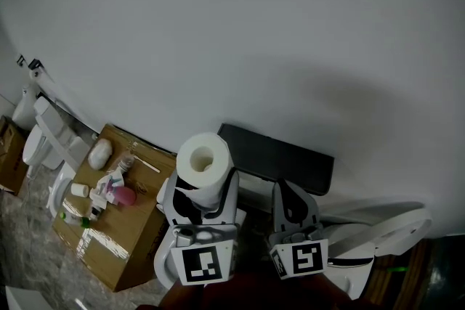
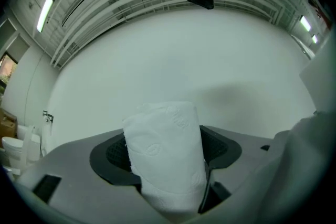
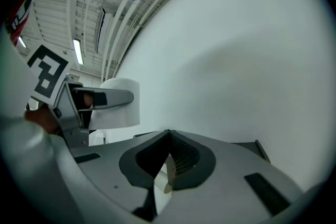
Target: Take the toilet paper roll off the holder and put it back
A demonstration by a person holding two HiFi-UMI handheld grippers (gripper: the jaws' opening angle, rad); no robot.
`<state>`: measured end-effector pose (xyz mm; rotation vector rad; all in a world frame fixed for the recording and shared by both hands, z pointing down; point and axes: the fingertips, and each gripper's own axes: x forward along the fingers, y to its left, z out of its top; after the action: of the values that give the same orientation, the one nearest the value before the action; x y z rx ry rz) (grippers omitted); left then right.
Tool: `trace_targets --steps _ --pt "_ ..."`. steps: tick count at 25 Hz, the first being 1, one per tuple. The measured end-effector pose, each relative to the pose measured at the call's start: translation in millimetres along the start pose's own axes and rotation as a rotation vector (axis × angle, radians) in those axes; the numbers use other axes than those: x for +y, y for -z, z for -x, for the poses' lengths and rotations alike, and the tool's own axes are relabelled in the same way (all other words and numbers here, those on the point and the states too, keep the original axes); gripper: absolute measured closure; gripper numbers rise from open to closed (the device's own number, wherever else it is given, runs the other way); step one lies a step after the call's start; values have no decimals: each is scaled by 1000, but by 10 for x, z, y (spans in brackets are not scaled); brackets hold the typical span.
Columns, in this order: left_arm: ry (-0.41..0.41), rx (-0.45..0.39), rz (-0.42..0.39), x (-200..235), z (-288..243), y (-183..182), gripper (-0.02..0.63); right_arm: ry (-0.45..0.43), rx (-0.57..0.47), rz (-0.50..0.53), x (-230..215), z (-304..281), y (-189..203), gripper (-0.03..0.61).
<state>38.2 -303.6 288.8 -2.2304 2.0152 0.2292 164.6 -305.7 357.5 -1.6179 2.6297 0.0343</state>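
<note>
One toilet paper roll (image 2: pixel 165 155) between jaws of left hand-held gripper (image 1: pixel 201 192)

A cardboard box (image 1: pixel 138 232) (on the speckled floor (image 1: pixel 29 261)) carries small bottles (image 1: pixel 107 191) and a pink item (image 1: pixel 126 196).

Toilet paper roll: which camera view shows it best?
Left gripper view: the roll fills the centre, clamped between the jaws. Head view shows its open top, smaller. Right gripper view shows it small, partly hidden.

No words, brands or numbers are legible; only coded square patterns show, on the left cube (image 1: pixel 200 264) and the right cube (image 1: pixel 300 258).
</note>
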Motion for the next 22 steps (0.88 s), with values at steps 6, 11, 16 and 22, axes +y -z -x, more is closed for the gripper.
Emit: trace_targets --steps 6,11,16,22 --pt "27 -66 -13 -68 -315 -123 224 20 5 7 -54 41 19 563" --pt "41 -88 -3 -169 -541 -66 224 45 7 9 -152 87 22 563" --pt "44 -40 5 -257 -655 199 224 58 12 6 -179 120 39 563" --pt "49 0 38 -311 -713 428 224 58 18 2 -188 123 61 563"
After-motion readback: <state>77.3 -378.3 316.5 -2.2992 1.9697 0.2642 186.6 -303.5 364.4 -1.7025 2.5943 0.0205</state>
